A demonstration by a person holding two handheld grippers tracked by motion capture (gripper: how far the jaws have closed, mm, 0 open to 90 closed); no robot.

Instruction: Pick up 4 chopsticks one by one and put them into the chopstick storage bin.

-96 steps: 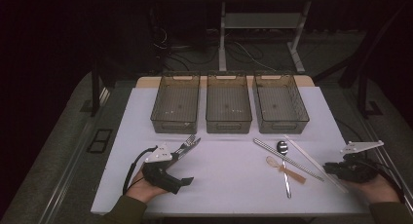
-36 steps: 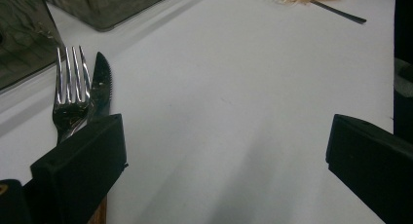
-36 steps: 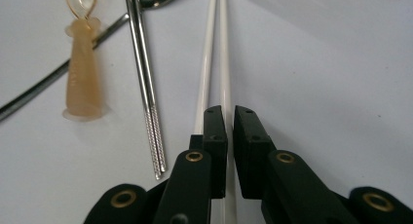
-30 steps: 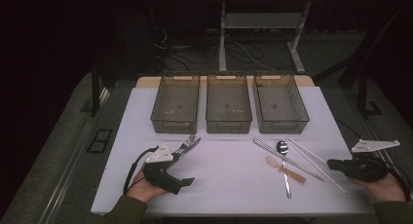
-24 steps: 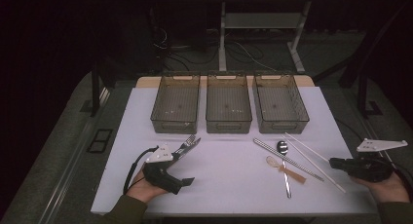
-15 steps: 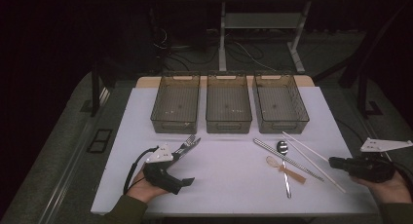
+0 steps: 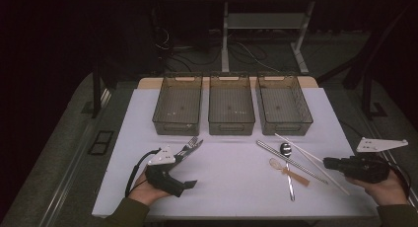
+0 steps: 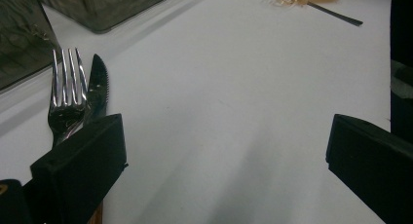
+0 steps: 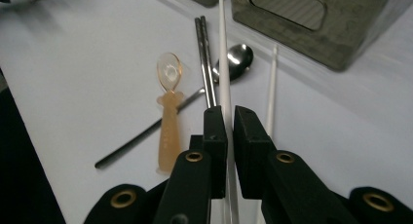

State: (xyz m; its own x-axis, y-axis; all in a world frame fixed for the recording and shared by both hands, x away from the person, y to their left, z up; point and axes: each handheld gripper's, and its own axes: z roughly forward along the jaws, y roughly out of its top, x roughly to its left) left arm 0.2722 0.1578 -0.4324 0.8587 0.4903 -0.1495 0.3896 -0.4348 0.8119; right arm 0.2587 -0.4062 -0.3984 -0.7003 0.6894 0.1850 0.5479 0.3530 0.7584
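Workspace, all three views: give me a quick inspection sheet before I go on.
Surface: white table, no spills seen.
Job's things: three bins at the back, nothing seen inside; fork and knife side by side; metal chopsticks, metal spoon, orange spoon, loose white chopstick.
Clutter: nothing seen.
Grippers: left gripper open, one jaw over the fork; right gripper shut on held white chopstick.
Cables: left gripper's cable loops on the table; floor cables behind it.
Surroundings: dark; desk frame beyond.
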